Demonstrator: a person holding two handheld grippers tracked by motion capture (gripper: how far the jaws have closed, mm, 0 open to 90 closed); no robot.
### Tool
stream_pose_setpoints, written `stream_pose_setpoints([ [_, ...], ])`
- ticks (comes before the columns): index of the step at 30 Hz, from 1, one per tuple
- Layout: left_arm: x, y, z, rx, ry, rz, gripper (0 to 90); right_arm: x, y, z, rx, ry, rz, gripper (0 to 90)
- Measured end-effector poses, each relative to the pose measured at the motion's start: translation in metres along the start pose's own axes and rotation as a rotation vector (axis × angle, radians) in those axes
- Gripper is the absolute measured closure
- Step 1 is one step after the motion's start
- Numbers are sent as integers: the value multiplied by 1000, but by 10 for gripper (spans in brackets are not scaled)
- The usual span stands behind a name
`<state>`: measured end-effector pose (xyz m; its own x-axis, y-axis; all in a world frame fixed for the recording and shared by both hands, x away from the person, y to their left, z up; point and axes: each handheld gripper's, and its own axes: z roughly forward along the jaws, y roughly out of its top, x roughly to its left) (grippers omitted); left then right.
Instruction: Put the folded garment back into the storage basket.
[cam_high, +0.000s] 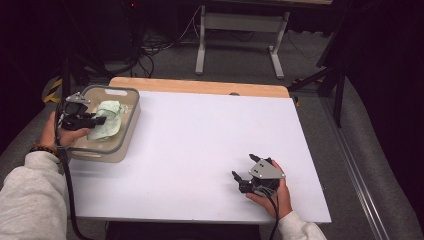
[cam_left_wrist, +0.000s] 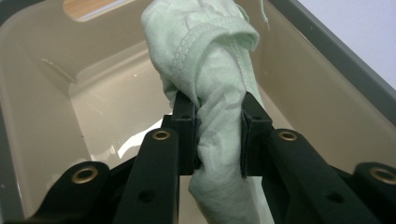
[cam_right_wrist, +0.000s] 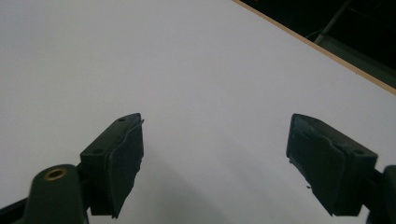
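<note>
Left gripper view has the left tongs (cam_left_wrist: 218, 135) pinched on a pale green cloth (cam_left_wrist: 210, 84), bunched into a rope between the pads, its long axis running straight along the jaws, hemmed end away from the camera. High view puts that cloth (cam_high: 106, 119) over the beige bin (cam_high: 127, 131) at the counter's (cam_high: 200, 145) left edge, so I judge it a transfer in progress; whether into or out of the bin I cannot tell. The right tongs (cam_high: 244, 169) stand wide and empty over bare counter, well apart.
</note>
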<state>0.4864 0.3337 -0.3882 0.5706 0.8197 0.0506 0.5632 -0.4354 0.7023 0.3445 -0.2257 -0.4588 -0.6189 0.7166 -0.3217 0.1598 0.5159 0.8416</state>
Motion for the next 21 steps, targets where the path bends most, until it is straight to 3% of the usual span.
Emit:
stream_pose_setpoints([
  [2,0,4,1,5,6,15,734,0,0,1,8,4,-1,197],
  [12,7,9,26,88,-23,-14,729,1,-1,1,19,11,-2,199],
  [21,12,9,38,146,37,-15,655,1,-1,0,9,0,10,209],
])
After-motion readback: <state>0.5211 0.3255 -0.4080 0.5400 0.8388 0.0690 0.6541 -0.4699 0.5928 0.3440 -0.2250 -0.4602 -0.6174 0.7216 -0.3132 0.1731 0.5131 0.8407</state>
